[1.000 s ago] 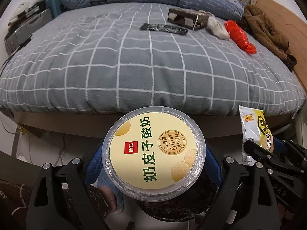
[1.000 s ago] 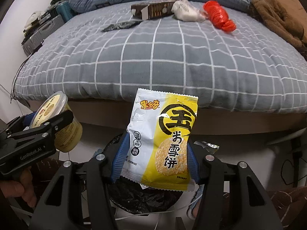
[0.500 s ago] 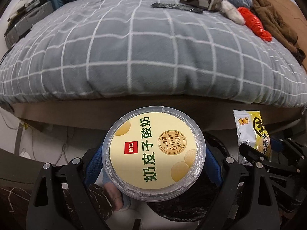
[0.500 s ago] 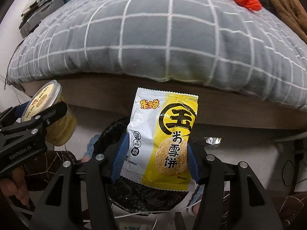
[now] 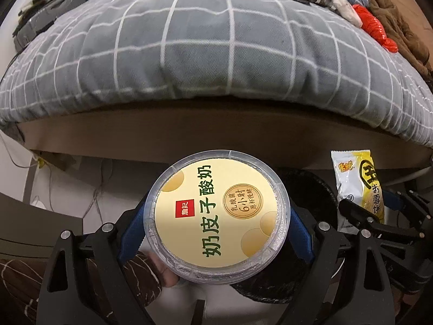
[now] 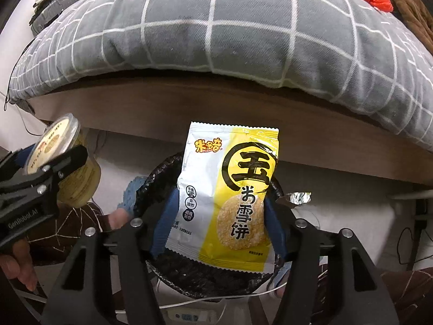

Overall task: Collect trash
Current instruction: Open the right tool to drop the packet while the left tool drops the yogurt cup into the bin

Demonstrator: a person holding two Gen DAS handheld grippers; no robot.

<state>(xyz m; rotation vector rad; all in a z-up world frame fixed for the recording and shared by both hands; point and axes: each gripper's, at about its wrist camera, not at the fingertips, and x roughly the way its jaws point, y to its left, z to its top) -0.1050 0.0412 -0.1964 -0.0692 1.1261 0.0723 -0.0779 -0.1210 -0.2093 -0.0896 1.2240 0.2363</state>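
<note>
Trash held: one yogurt cup (image 5: 216,216), one snack packet (image 6: 230,192).

The yogurt cup (image 5: 216,216) hangs left of the rice cracker packet (image 6: 227,195), both above the lined trash bin (image 6: 159,173) before the bed (image 6: 243,40).

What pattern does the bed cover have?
The cover is grey with a white grid; clearest in the left wrist view.

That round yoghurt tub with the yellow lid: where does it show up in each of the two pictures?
Left wrist view: the yoghurt tub fills the lower middle, between the blue pads.
Right wrist view: the tub sits at the left edge, tilted, seen from the side.
Shared landmark: the grey checked quilt across the top.
</note>
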